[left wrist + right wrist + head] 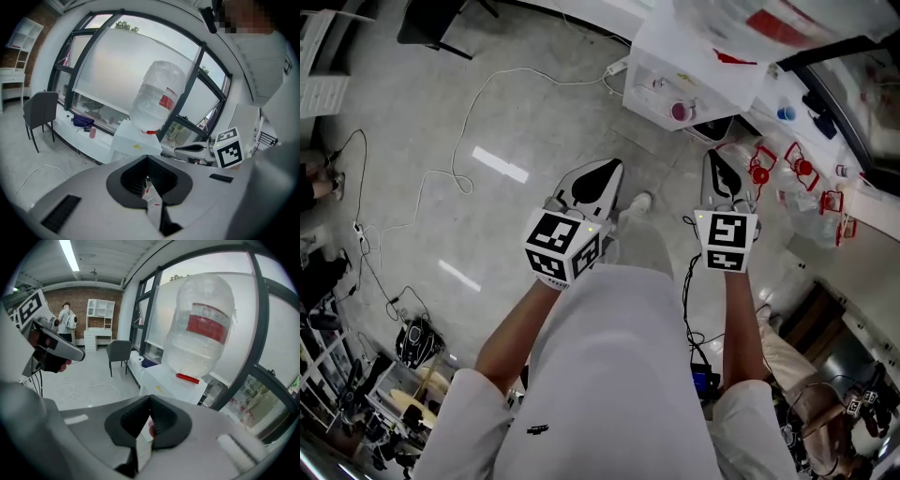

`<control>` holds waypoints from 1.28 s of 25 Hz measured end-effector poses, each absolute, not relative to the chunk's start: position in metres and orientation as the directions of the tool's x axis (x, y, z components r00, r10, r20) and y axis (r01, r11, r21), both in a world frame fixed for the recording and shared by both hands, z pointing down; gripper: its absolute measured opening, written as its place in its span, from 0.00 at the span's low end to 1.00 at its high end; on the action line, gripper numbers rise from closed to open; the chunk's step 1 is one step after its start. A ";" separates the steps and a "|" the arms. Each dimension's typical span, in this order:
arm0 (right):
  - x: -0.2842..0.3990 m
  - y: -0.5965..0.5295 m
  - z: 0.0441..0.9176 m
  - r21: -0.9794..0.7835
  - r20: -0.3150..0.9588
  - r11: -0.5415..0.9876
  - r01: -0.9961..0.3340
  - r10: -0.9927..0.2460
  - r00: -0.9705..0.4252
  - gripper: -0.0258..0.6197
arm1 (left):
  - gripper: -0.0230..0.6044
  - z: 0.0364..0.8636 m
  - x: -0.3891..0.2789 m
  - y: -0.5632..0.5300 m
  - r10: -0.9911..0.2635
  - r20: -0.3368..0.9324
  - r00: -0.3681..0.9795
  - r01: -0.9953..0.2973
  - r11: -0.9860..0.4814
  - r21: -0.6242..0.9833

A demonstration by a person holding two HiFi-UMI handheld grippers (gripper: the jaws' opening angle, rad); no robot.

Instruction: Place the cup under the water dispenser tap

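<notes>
The left gripper (pixel 147 159) has a smooth pale-grey shell. Its black ribbed pads curve in to a point where the jaws are pressed together. The right gripper (pixel 151 398) has the same shell and ribbed black lining, and its jaws are closed tip to tip as well. Each carries a cube with black-and-white square markers at its rear.

In the head view the two are held level with each other, with a strip of bare floor (pixel 487 122) between them. The floor is glossy grey concrete, open below and to the left of the left jaws. A thin white cable (pixel 469 112) loops across it there.

Ahead of both pairs of jaws, and well apart from them, stands the water dispenser (pixel 171 380), a boxy white cabinet with square edges. In its front recess, up and to the left of the right jaws in the head view, sits a small round pink thing that looks like the cup (pixel 680 112). What it holds cannot be made out.

On top of the dispenser is an upturned clear plastic bottle (pixel 201 329), rounded and crinkled, with a red label.

Farther off to the left a grey chair (pixel 41 112) stands by a low white sill below tall, dark-framed windows.
</notes>
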State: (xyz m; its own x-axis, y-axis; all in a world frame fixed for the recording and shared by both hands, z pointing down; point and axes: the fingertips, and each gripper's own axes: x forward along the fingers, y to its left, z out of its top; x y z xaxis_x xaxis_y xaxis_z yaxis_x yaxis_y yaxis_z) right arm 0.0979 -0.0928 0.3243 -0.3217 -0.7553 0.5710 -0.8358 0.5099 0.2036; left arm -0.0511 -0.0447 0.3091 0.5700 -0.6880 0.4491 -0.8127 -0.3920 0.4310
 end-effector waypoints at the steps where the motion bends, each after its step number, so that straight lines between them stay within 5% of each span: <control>1: 0.099 -0.090 0.318 0.197 0.564 0.499 -0.844 -0.762 -0.319 0.06 | 0.04 0.306 -0.054 -0.043 -0.693 0.445 0.568 -0.813 -0.390 0.432; 32: 0.132 -0.036 0.196 0.100 0.339 0.336 -0.937 -0.897 -0.285 0.06 | 0.04 0.213 -0.056 -0.038 -0.753 0.308 0.581 -0.805 -0.476 0.354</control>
State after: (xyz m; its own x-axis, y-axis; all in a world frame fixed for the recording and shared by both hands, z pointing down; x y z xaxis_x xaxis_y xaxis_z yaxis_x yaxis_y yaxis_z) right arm 0.1316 -0.0364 0.1960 -0.2852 -0.8967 0.3386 -0.9366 0.3358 0.1004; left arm -0.0558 -0.0382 0.2127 0.5809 -0.7533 0.3084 -0.8051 -0.4757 0.3543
